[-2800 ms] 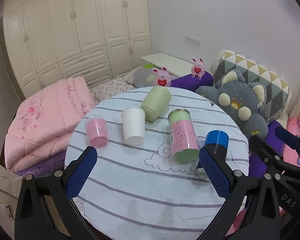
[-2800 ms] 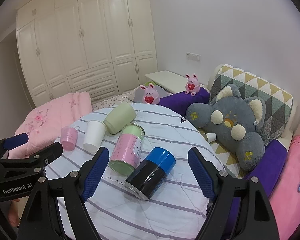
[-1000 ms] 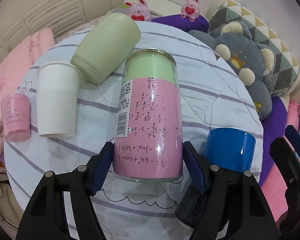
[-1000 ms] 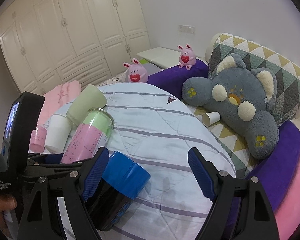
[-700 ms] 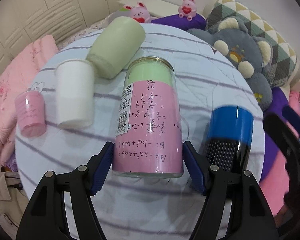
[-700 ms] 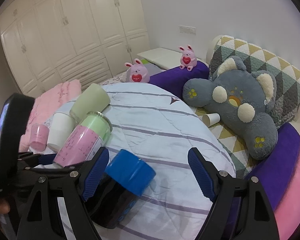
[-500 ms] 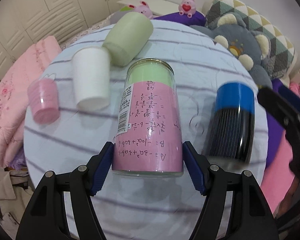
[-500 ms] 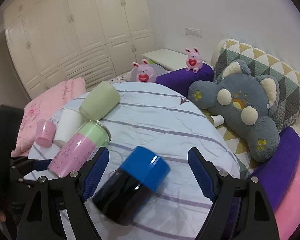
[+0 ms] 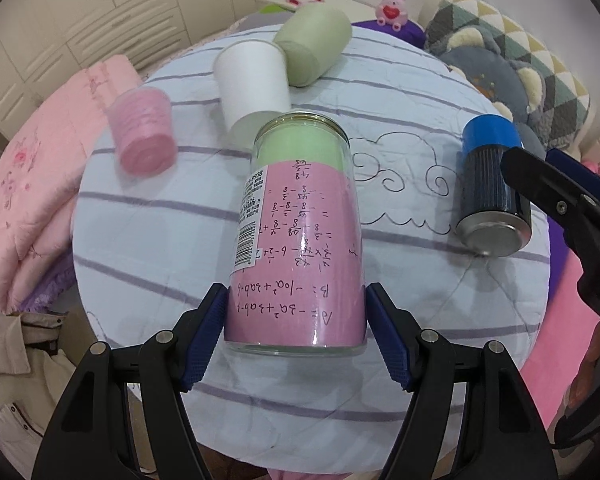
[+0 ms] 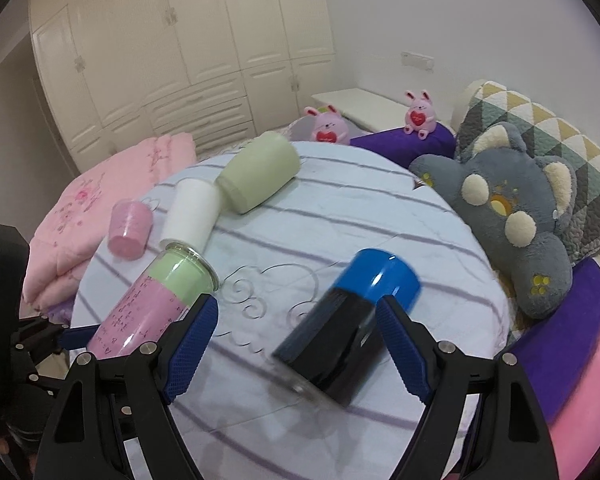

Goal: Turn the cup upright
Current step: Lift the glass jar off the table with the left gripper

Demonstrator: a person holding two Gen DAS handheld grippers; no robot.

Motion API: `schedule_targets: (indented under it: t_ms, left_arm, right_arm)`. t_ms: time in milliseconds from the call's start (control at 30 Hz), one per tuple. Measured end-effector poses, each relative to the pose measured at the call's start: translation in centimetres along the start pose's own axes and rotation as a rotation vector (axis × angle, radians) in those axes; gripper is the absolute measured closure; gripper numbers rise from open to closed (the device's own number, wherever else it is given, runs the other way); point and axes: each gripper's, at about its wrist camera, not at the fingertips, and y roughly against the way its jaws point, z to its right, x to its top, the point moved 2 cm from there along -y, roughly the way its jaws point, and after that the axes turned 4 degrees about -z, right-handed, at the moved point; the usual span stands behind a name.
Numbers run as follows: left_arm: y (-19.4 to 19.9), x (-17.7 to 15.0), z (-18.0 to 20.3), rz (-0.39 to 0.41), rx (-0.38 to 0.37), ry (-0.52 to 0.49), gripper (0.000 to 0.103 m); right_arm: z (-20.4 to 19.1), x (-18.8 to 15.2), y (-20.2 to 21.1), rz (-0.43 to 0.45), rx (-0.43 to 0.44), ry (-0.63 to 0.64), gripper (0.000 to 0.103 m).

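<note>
Two grippers are in play: glass cup [image 9: 296, 240] is pinched near its base by left gripper [image 9: 296, 336], lifted and tilted over table [image 9: 148, 240]; right gripper [image 10: 296, 344] is spread beside blue cup [image 10: 352, 320]. Mid-flip, likely; rotation upright is needed next. Beyond, white cup [image 9: 252, 76] lies untouched.
</note>
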Motion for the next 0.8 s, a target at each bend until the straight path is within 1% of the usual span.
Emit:
schedule_targets:
  t_ms: [33, 67, 133, 200, 233, 400, 500, 567, 667, 800]
  left_arm:
    - [0.0, -0.1, -0.2, 0.001, 0.000, 0.003, 0.030]
    - [0.1, -0.2, -0.4, 0.002, 0.002, 0.011, 0.021]
    - [0.3, -0.3, -0.6, 0.012, -0.011, 0.019, 0.012]
    - [0.9, -0.5, -0.8, 0.039, -0.023, 0.022, 0.010]
    - [1.2, -0.6, -0.8, 0.051, -0.024, 0.022, 0.007]
    - [3.2, -1.1, -1.4, 0.110, -0.011, 0.015, 0.006]
    - [4.6, -1.6, -2.3, 0.146, -0.009, 0.036, 0.006]
    - [5.4, -1.8, -2.8, 0.173, 0.003, 0.048, 0.002]
    - [6.5, -2.1, -3.6, 0.210, 0.043, 0.069, 0.001]
    - [7.4, -2.5, -4.8, 0.245, 0.041, 0.109, 0.000]
  right_arm:
    - [-0.3, -0.1, 0.0, -0.002, 0.001, 0.004, 0.021]
    - [-0.4, -0.1, 0.1, -0.002, 0.001, 0.004, 0.021]
    - [-0.8, -0.2, 0.1, -0.002, -0.006, 0.005, 0.021]
    - [-0.9, -0.2, 0.2, -0.007, -0.004, 0.002, 0.021]
    - [-1.0, -0.2, 0.2, -0.009, -0.002, -0.004, 0.021]
    - [-1.5, -0.1, 0.5, -0.037, 0.048, -0.038, 0.021]
    - [-2.1, 0.1, 0.8, -0.037, 0.073, -0.045, 0.021]
    - [-2.8, 0.3, 1.2, -0.028, 0.071, -0.033, 0.021]
    - [-3.9, 0.7, 1.8, -0.012, 0.075, -0.016, 0.021]
    - [-4.9, 0.9, 2.6, 0.008, 0.071, -0.001, 0.021]
